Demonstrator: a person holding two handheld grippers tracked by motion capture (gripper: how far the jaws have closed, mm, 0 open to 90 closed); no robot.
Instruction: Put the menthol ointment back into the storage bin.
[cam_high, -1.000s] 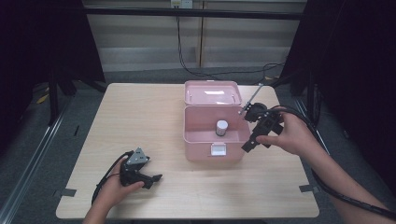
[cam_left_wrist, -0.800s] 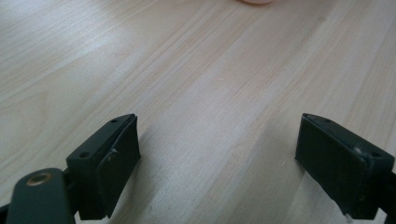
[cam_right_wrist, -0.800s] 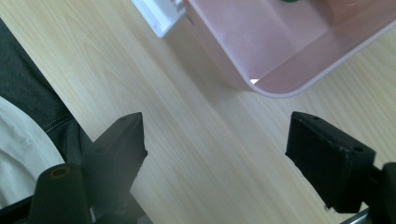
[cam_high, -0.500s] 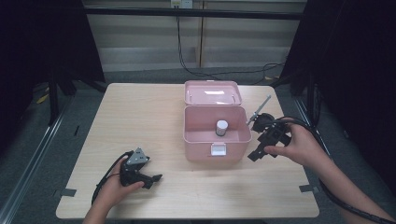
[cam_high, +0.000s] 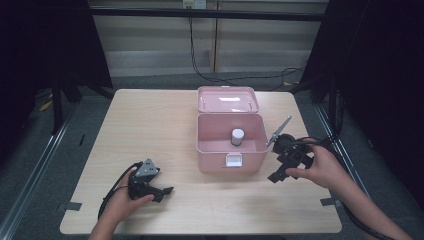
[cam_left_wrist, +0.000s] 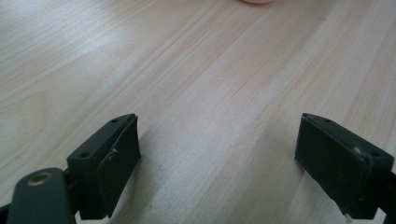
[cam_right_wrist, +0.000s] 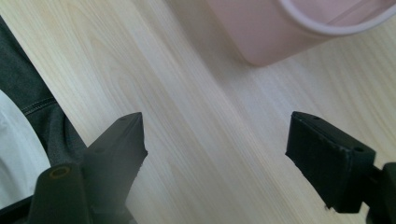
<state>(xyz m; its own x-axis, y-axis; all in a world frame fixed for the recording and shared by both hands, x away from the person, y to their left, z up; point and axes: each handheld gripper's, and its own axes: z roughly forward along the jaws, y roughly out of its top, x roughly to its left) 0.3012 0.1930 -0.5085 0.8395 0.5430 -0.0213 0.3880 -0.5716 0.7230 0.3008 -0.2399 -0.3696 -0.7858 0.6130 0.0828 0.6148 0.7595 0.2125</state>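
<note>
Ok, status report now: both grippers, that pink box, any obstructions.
Left gripper open, empty, low at table's near left. Right gripper open, empty, beside the open pink plastic box. Small white-capped jar upright inside. Nothing blocking.

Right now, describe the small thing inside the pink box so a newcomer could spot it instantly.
Start at the wooden table, then find the open pink box near its middle, lid tipped back. Inside, toward the right of its floor, stands a small upright cylinder with a white top, the only item in the box.
</note>
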